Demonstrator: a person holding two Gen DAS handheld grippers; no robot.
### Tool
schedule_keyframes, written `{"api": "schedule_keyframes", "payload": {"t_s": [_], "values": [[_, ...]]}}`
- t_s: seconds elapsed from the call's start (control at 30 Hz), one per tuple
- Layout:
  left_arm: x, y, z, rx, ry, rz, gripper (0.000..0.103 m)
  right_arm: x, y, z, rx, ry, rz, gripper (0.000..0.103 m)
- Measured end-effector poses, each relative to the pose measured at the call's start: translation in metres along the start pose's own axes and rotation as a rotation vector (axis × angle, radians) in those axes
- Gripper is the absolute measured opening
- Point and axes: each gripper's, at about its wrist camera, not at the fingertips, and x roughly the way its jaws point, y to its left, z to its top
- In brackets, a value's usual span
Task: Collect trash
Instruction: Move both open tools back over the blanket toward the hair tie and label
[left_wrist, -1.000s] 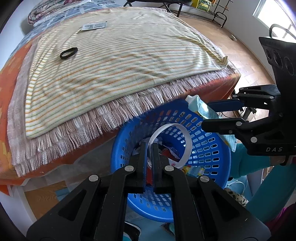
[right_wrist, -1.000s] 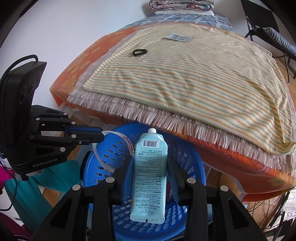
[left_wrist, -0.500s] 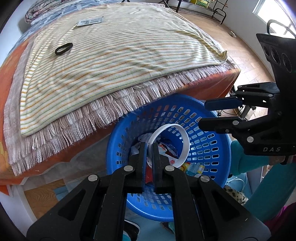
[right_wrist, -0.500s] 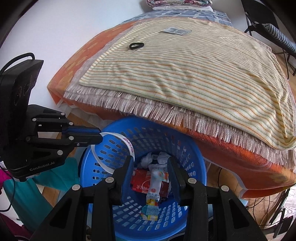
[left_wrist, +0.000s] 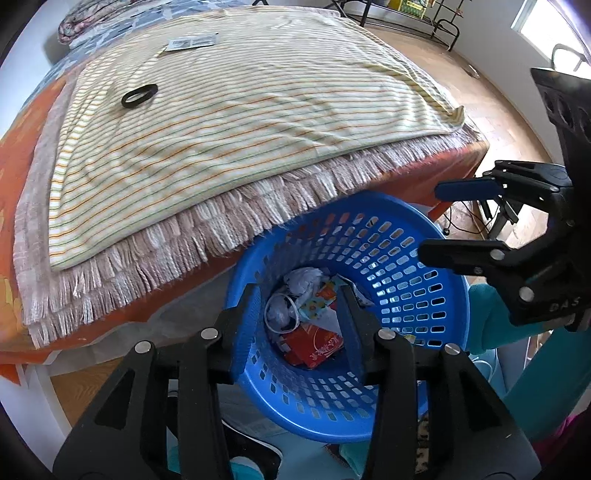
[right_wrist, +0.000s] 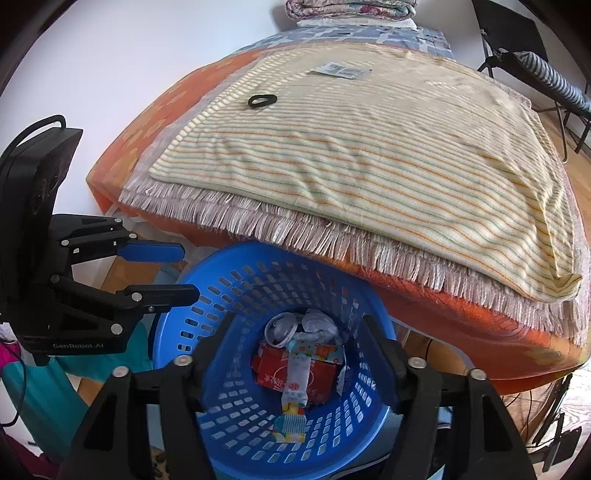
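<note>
Over the blue basket (left_wrist: 424, 295), my left gripper (left_wrist: 301, 314) and right gripper (right_wrist: 295, 343) were both opening, nothing between them; wrappers (right_wrist: 295, 369) lay inside, black ring (left_wrist: 139, 95) at eleven o'clock.

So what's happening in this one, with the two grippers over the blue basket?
A person is collecting trash with a gripper in each hand. Both the left gripper and the right gripper hover over the blue basket beside the bed, jaws opening with nothing between them. The basket holds wrappers, crumpled paper and a red packet. On the striped blanket, a black ring and a flat label remain to be picked up.
</note>
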Motion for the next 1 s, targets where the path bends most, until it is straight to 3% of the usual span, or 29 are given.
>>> {"api": "schedule_keyframes", "payload": {"t_s": [0.2,0.9,1.0], "values": [[-0.003,0.003,0.002,-0.009,-0.004,0.003,0.043,-0.003,0.002,0.003,-0.007,-0.017,-0.022,0.083],[-0.024,0.033,0.030,-0.057,-0.073,0.014,0.043,-0.014,-0.004,0.023,0.005,-0.046,-0.048,0.093],[-0.028,0.041,0.040,-0.069,-0.089,0.003,0.043,-0.016,-0.006,0.030,0.011,-0.048,-0.033,0.101]]}}
